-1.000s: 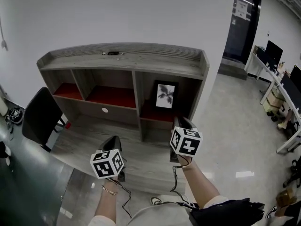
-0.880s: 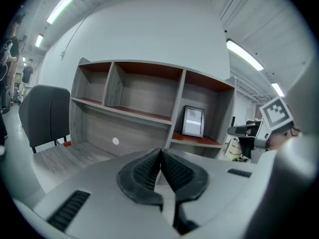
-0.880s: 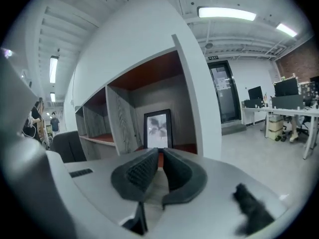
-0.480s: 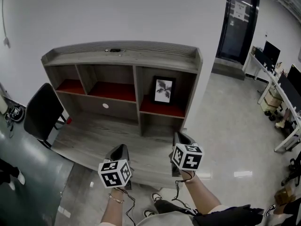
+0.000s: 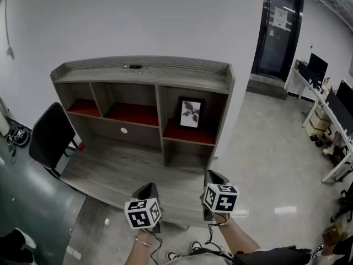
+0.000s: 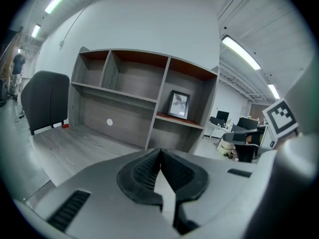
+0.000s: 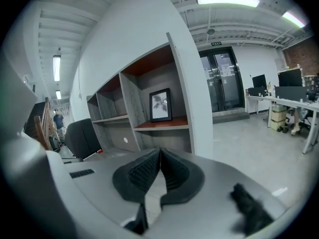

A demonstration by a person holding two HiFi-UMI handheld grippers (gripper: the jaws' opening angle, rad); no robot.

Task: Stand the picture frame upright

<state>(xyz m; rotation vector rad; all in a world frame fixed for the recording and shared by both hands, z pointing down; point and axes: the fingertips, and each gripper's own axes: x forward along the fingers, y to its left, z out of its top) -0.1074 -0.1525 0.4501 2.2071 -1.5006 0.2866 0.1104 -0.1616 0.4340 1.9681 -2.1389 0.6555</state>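
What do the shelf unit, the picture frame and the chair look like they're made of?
The shelf unit looks like matte grey wood-grain board, probably laminate: streaked grain runs along it. The picture frame has a thin black border, wood or plastic, I cannot tell which. The chair has a dull black back, likely fabric or mesh.

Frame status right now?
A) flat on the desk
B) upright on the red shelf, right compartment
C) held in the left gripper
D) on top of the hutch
B: the picture frame stands upright on the red shelf in the right compartment.
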